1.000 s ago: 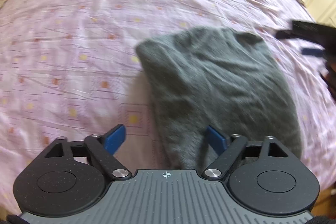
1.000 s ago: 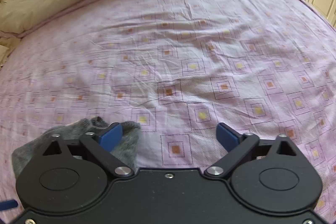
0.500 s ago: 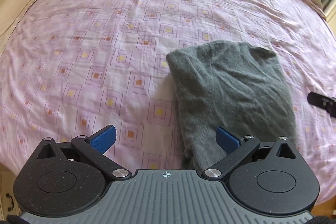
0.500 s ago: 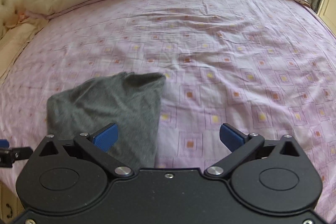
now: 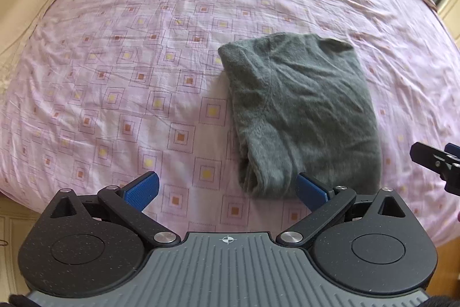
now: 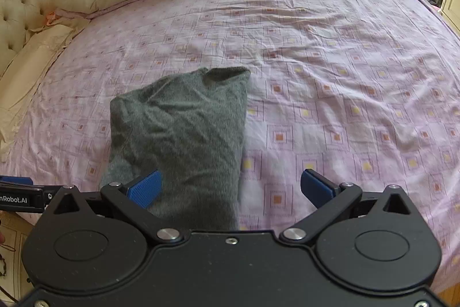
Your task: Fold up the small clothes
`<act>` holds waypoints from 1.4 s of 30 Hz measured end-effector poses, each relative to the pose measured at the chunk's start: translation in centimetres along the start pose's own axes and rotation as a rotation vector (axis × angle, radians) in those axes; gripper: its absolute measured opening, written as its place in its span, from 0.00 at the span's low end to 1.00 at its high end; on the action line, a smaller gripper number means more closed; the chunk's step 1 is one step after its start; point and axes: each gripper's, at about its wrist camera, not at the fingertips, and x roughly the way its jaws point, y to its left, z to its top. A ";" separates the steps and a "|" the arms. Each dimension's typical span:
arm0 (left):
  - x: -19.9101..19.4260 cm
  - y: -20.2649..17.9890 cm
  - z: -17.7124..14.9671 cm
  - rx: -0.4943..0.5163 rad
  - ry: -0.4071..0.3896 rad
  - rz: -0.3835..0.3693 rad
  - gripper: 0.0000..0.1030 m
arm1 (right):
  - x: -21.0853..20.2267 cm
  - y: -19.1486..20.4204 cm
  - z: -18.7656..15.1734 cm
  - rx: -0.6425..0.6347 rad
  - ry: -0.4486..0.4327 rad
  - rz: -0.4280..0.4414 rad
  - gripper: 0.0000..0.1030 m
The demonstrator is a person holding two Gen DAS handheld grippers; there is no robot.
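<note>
Where it lies folded on the bed's pink square-patterned sheet (image 5: 143,53), the fuzzy grey knit garment (image 5: 302,111) rests untouched. Left gripper (image 5: 227,189) and right gripper (image 6: 230,186) spread their ribbed blue fingers (image 6: 145,189) wide, empty. A label reads "nRobot.AI" (image 6: 14,199).

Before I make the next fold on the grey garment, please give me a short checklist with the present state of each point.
1. Left gripper open, nothing held: ok.
2. Right gripper open, nothing held: ok.
3. Grey garment lies on the pink sheet, clear of the bed edge: ok.
4. Garment already folded into a narrow shape: ok.
5. Edges aligned, surface smooth: not ok, wrinkled.
6. Number of layers underneath: cannot tell.
</note>
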 end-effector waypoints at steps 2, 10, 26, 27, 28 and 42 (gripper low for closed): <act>-0.5 -0.1 -0.3 -0.004 -0.004 -0.003 0.99 | -0.5 0.1 -0.5 -0.010 0.010 -0.009 1.00; -2.0 -0.8 -0.8 -0.008 -0.016 -0.002 0.98 | -2.3 0.4 -1.4 -0.048 0.028 -0.046 1.00; -3.4 -0.9 -1.1 -0.031 -0.023 0.013 0.98 | -2.7 0.7 -1.0 -0.037 0.048 -0.084 1.00; -3.4 -0.8 -1.2 -0.037 -0.017 0.010 0.98 | -2.6 0.7 -1.0 -0.032 0.053 -0.084 1.00; -3.4 -0.8 -1.3 -0.041 -0.014 0.008 0.98 | -2.5 0.6 -1.0 -0.028 0.059 -0.085 1.00; -2.4 -0.4 -2.0 -0.035 0.010 0.054 0.98 | -1.6 1.5 -0.9 -0.042 0.110 -0.119 1.00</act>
